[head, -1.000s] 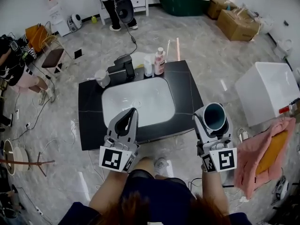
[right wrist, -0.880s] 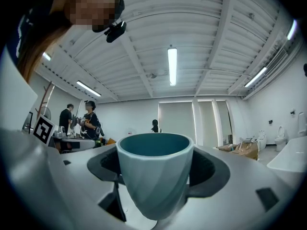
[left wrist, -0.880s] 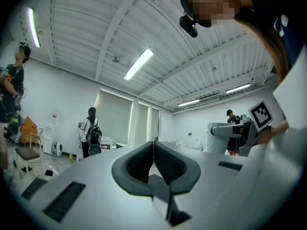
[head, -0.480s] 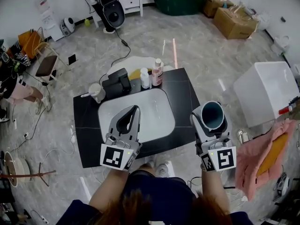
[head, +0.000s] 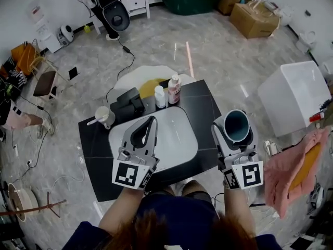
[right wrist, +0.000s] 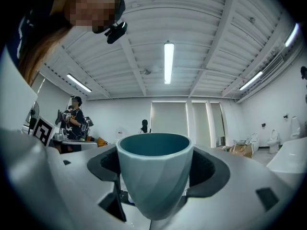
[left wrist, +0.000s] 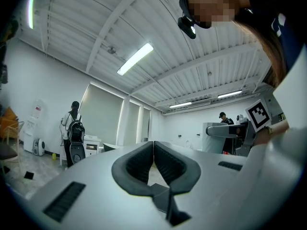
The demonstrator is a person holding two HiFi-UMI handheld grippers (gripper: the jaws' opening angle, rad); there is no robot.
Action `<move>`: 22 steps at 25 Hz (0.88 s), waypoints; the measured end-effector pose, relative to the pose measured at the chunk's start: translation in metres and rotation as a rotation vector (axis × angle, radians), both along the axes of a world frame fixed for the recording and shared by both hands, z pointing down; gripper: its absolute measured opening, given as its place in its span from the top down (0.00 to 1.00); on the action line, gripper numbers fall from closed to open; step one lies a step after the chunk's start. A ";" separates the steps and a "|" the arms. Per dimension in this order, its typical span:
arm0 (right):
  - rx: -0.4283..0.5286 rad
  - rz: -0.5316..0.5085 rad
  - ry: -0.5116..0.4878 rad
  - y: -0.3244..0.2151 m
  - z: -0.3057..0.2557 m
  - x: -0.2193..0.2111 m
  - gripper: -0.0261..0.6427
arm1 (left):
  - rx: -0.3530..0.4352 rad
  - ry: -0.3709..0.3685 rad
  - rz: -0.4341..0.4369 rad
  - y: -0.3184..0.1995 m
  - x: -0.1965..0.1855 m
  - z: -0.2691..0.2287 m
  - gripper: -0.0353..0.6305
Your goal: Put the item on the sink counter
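The right gripper's (head: pixel 235 130) fingers clamp the upright teal cup (right wrist: pixel 154 176) between them; the left gripper's (head: pixel 151 120) fingers are together.

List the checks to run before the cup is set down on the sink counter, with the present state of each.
1. Cup gripped by right gripper: ok, jaws press on both sides.
2. Cup upright: ok, mouth faces up.
3. Left gripper out of the way: ok, shut, empty, over the sink.
4. Free spot on the counter: ok, right side is bare.
5. Cup over the counter: not ok, it appears just past the right edge.
6. Bottles away from that spot: ok, at the back edge.
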State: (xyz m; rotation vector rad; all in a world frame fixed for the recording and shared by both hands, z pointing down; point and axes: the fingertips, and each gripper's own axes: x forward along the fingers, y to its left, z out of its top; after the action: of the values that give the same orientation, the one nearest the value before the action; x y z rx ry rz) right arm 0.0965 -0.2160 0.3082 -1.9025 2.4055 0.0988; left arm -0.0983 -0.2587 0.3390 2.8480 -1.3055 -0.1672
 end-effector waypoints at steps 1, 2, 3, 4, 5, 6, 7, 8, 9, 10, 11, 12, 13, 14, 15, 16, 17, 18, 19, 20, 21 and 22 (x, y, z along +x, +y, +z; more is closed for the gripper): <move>-0.007 0.001 0.000 -0.004 0.002 -0.001 0.36 | 0.000 0.004 0.005 -0.004 0.000 0.001 0.91; -0.016 0.000 0.001 -0.008 0.005 -0.001 0.36 | 0.002 0.014 0.010 -0.008 0.000 0.001 0.91; -0.026 -0.003 0.004 -0.012 0.008 -0.002 0.36 | 0.003 0.026 0.012 -0.012 0.001 0.002 0.91; -0.034 -0.006 0.005 -0.016 0.011 -0.001 0.36 | -0.001 0.035 0.008 -0.017 0.002 0.003 0.91; -0.041 -0.008 0.006 -0.020 0.014 -0.001 0.36 | -0.013 0.040 -0.002 -0.021 0.002 0.006 0.91; -0.045 -0.010 0.005 -0.025 0.016 0.001 0.36 | -0.025 0.044 -0.013 -0.026 0.003 0.009 0.91; -0.049 -0.012 0.003 -0.030 0.019 0.002 0.36 | -0.032 0.048 -0.021 -0.031 0.005 0.011 0.91; -0.053 -0.015 0.001 -0.036 0.022 0.004 0.36 | -0.036 0.052 -0.027 -0.035 0.007 0.013 0.91; -0.058 -0.020 -0.002 -0.042 0.025 0.006 0.36 | -0.038 0.050 -0.030 -0.039 0.009 0.016 0.91; -0.062 -0.025 -0.005 -0.048 0.028 0.008 0.36 | -0.043 0.038 -0.031 -0.043 0.012 0.021 0.91; -0.066 -0.032 -0.008 -0.054 0.030 0.010 0.36 | -0.050 0.026 -0.032 -0.047 0.015 0.025 0.91; -0.069 -0.041 -0.010 -0.060 0.032 0.013 0.36 | -0.057 0.020 -0.036 -0.051 0.019 0.028 0.91; -0.072 -0.051 -0.010 -0.067 0.034 0.015 0.36 | -0.062 0.018 -0.041 -0.055 0.022 0.029 0.91; -0.074 -0.062 -0.009 -0.073 0.035 0.016 0.36 | -0.065 0.017 -0.046 -0.059 0.026 0.030 0.91; -0.078 -0.073 -0.007 -0.080 0.037 0.018 0.36 | -0.067 0.016 -0.052 -0.063 0.029 0.031 0.91; -0.082 -0.084 -0.005 -0.086 0.039 0.020 0.36 | -0.069 0.016 -0.059 -0.068 0.032 0.032 0.91; -0.086 -0.096 -0.002 -0.092 0.042 0.022 0.36 | -0.071 0.016 -0.066 -0.072 0.035 0.033 0.91; -0.090 -0.108 0.002 -0.098 0.044 0.023 0.36 | -0.074 0.016 -0.074 -0.075 0.038 0.035 0.91; -0.093 -0.120 0.007 -0.104 0.047 0.025 0.36 | -0.077 0.015 -0.082 -0.079 0.041 0.037 0.91; -0.095 -0.131 0.011 -0.110 0.051 0.026 0.36 | -0.080 0.015 -0.088 -0.083 0.045 0.039 0.91; -0.096 -0.142 0.015 -0.117 0.054 0.028 0.36 | -0.081 0.015 -0.094 -0.087 0.048 0.041 0.91; -0.098 -0.153 0.017 -0.124 0.058 0.029 0.36 | -0.083 0.015 -0.100 -0.091 0.052 0.043 0.91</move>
State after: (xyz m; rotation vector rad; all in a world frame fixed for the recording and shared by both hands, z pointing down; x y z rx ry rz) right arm 0.1259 -0.3398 0.3662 -1.7535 2.6021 -0.0118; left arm -0.0464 -0.3500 0.3824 2.7099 -1.4180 -0.1309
